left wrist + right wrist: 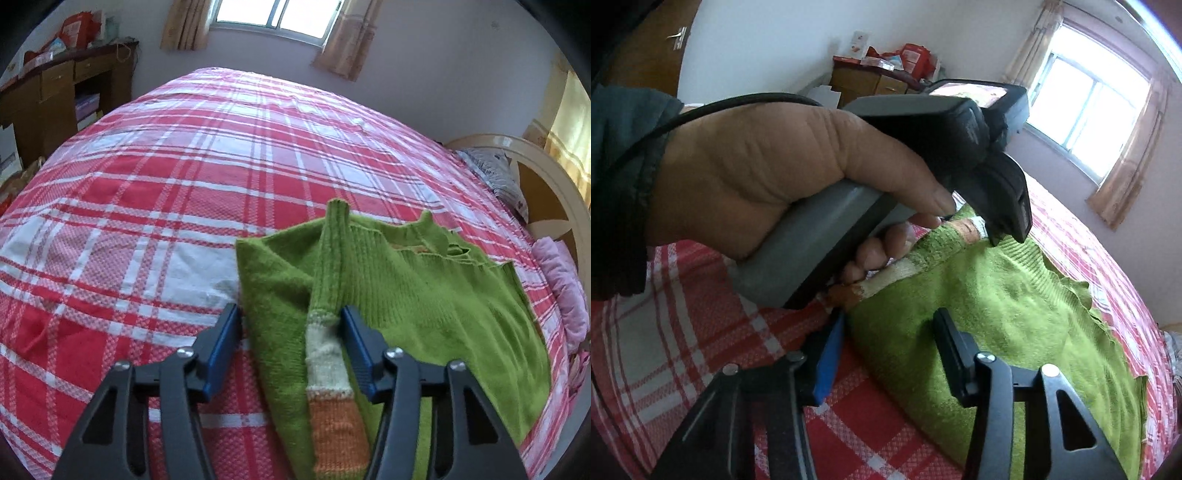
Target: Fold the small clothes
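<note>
Left hand-held gripper [290, 325]: jaws part-open astride the green sweater [424, 295] near its striped sleeve [328, 369], pads not yet pinching. Right hand-held gripper [890, 332] likewise straddles the hem. Sweater flat on the bed [184, 184], probably readied for folding.

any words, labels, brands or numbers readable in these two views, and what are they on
None can be read.
Red packages on the wooden desk: printing too blurred to read.
White box with a red mark against the wall: too small to read.
Green sweater, plaid bedsheet: no text or label showing.
</note>
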Tool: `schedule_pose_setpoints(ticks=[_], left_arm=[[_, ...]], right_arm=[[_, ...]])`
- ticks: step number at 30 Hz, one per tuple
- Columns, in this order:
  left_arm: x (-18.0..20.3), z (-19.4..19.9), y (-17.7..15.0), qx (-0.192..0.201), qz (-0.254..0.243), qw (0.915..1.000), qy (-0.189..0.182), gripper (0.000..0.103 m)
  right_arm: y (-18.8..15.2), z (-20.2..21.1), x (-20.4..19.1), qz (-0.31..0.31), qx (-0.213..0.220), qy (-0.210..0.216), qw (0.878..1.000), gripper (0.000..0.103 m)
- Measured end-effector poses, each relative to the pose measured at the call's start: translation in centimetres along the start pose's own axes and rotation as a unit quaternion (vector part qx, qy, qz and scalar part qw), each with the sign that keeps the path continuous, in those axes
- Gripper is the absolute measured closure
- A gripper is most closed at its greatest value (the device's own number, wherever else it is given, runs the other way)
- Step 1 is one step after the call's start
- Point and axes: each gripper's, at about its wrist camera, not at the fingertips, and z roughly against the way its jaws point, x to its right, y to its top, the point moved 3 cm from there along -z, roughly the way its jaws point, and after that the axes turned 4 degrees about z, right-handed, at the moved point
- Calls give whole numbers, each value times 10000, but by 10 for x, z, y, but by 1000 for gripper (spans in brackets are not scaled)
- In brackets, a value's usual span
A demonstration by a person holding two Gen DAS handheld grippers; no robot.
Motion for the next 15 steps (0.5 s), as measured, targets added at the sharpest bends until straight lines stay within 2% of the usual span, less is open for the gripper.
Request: schedule_pose_setpoints(ticks=[4,11,15], left_arm=[[2,-1,-1,7,-50,10000,-8,57],[1,-2,-1,-1,6,9998,-176,66],[1,-4,-1,-86,20,9994,-349,77]], right_arm=[[2,5,-8,6,16,64,10000,63],[1,4,-11,79,33,-11,10000,69],[0,3,-10,74,44,-22,10000,74]])
